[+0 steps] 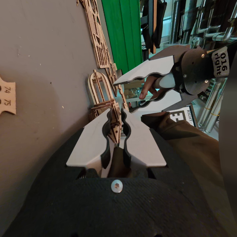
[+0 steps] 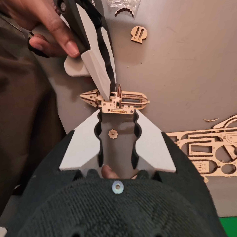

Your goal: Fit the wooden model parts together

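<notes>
Your grey bench [image 2: 179, 77] runs wide and bare to the right of the model, so you have open room there; its near edge meets a green strip [image 2: 229, 216] at the lower right of the right wrist view. The punched-out wooden sheet [image 2: 200, 151] lies flat to the right, well apart from the model, and a second run of it [image 1: 101, 42] stretches along the bench's far edge beside the green panel [image 1: 123, 33].

The wooden model [image 2: 114, 100] rests on the bench, a long pale hull, pointed at 1 end and rounded at the other, with slotted ribs and a flat tab facing you.

Your left tongs [image 2: 110, 98] are closed on the model's mid-section from above, 2 tips pinching it. Your right tongs [image 2: 117, 113] stand wide open, tips just beside the tab's 2 corners, gripping nothing.

Smaller loose parts: a slotted rounded piece [image 2: 139, 34] beyond the model, a toothed arc [image 2: 124, 12] by clear wrap, and a tiny cog [image 2: 112, 133] between the right tongs' fingers.
</notes>
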`<state>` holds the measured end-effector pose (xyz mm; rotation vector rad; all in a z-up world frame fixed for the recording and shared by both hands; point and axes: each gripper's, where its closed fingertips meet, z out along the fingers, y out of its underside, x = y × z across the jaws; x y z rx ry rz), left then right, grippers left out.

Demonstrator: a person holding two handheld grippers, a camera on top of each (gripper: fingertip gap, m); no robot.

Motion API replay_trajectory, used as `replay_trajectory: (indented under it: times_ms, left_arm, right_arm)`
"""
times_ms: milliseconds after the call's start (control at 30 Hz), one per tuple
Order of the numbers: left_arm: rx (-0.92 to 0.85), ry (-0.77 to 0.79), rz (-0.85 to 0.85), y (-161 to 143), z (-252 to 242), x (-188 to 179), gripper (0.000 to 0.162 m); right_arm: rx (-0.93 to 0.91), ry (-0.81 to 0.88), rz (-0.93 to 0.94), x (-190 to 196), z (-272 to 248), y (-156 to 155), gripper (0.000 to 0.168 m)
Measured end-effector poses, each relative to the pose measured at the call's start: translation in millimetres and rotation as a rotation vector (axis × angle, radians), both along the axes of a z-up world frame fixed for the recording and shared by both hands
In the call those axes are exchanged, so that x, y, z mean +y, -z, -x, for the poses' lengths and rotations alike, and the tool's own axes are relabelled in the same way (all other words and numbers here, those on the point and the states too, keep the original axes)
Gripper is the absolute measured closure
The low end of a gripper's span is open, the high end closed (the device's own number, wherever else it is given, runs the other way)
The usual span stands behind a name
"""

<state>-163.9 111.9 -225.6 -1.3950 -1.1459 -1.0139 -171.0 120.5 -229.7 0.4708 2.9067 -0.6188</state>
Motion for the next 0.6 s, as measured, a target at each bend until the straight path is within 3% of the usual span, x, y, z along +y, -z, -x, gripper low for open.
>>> replay_trajectory:
  times_ms: [400, 600]
  left_arm:
    - [-0.085, 0.037, -0.109, -7, -7, -11, 0.141]
    - [-0.086, 0.053, -0.103, -5, -8, -9, 0.144]
  right_arm:
    - [-0.009, 0.006, -0.048, -7, -4, 3, 0.12]
    - [0.035, -0.04, -0.079, -10, -4, 3, 0.12]
